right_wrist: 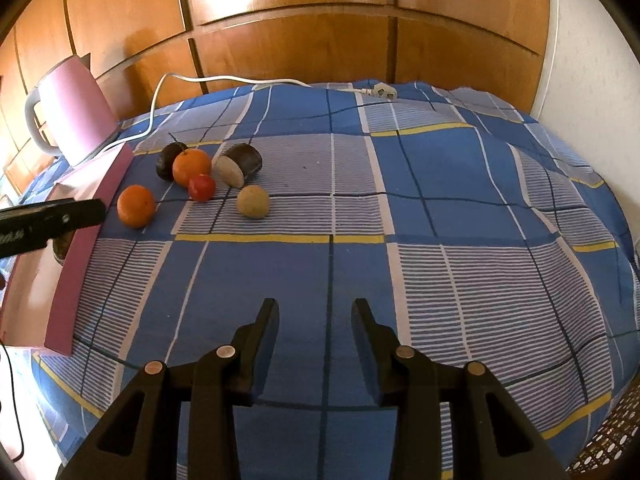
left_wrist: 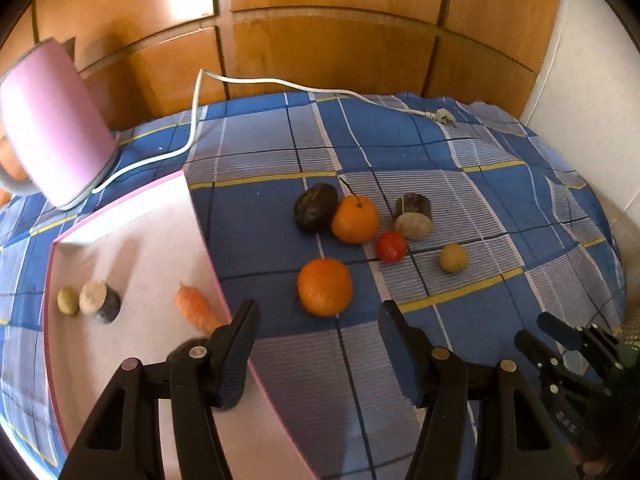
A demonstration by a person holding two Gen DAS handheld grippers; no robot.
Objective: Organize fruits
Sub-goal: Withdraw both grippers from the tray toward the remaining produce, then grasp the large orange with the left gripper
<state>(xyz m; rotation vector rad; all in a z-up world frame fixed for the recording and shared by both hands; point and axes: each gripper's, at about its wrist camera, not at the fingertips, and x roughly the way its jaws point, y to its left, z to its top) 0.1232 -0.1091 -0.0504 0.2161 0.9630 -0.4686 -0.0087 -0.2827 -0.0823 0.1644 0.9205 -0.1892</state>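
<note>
with the left gripper (left_wrist: 318, 320) spread and empty, line up over the near orange (left_wrist: 325, 287) at twelve o'clock, straddle its widest part, pinch gently, then carry to the pink tray (left_wrist: 120, 216) at nine o'clock; right gripper (right_wrist: 315, 314) parted, holding nothing.

Carrot (left_wrist: 196, 307) in box (left_wrist: 132, 208), oranges (left_wrist: 325, 287) outside

Left gripper (left_wrist: 318, 312): black, angled steeply downward, jaws parted, nothing between the fingers (left_wrist: 240, 344). Right gripper (right_wrist: 314, 312): same downward tilt, jaws set narrower, likewise empty, seen also at lower right of the left wrist view. No hands or sleeves visible.
</note>
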